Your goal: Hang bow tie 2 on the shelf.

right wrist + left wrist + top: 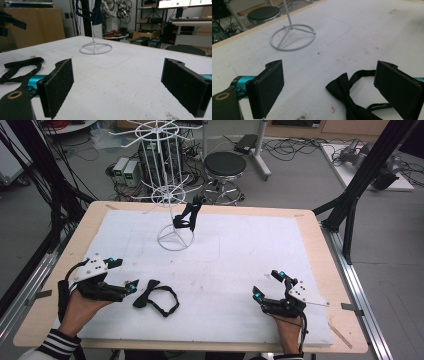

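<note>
I count two bow ties, one bow tie (156, 298) flat on the white mat (240, 265) just beside my left gripper (122, 275), jaws spread, empty, another bow tie (187, 216) hanging on the one wire rack (169, 195), its shape hard to make out, my right gripper (266, 284) spread too, holding nothing.

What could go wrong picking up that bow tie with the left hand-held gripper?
1. The bow tie lies flat on the white mat; the open left hand-held gripper may pinch only the thin strap, leaving the tie dangling.
2. The rack looks light, with another tie hanging on it; a bump while hanging could tip it.
</note>
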Motion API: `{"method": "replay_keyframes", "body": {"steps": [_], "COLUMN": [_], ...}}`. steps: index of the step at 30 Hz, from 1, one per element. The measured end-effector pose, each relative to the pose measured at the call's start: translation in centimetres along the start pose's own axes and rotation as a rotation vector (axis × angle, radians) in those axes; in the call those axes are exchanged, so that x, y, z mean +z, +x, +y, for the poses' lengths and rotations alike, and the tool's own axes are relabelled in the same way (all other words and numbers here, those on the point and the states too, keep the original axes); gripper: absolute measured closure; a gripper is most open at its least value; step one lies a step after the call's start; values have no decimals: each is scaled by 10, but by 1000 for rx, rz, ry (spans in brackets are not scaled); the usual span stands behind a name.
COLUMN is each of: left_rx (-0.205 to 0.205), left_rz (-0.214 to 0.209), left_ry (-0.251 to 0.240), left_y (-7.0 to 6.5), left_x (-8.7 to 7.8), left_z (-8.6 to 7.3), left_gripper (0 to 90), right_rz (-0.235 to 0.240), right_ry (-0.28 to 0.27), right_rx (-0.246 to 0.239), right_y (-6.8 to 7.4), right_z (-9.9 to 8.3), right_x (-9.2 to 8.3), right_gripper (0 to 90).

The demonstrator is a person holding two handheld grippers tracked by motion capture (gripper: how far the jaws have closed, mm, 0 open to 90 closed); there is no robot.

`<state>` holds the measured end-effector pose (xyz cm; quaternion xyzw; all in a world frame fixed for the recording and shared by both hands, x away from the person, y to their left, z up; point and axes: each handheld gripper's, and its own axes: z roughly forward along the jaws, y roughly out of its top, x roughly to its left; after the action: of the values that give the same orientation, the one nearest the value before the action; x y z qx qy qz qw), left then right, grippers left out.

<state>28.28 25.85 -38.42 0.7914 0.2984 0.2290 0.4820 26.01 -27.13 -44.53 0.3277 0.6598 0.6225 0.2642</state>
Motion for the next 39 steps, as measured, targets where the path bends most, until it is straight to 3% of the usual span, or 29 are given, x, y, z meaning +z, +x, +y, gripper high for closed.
{"method": "replay_keyframes", "body": {"steps": [2, 7, 14, 20, 29, 39], "left_rx": [13, -16, -26, -30, -39, -52], "left_rz": [-7, -38, -55, -121, -149, -110], "left_ry": [37, 127, 251, 323, 409, 540], "left_y": [0, -1, -4, -10, -16, -20], "left_x": [3, 10, 19, 29, 46, 60], "left_z": [3, 7, 7, 8, 11, 7], "left_gripper": [98, 99, 102, 102, 168, 238], "right_rz": [1, -1, -1, 1, 1, 3], "right_ry": [-3, -5, -10, -14, -29, -32], "right_rx": [-5, 5, -6, 10, -1, 6], "right_y": [1, 0, 1, 1, 0, 1], "right_z": [0, -1, -7, -7, -8, -9], "right_x": [0, -1, -1, -2, -2, -4], "right_gripper": [102, 102, 102, 102, 102, 102]}}
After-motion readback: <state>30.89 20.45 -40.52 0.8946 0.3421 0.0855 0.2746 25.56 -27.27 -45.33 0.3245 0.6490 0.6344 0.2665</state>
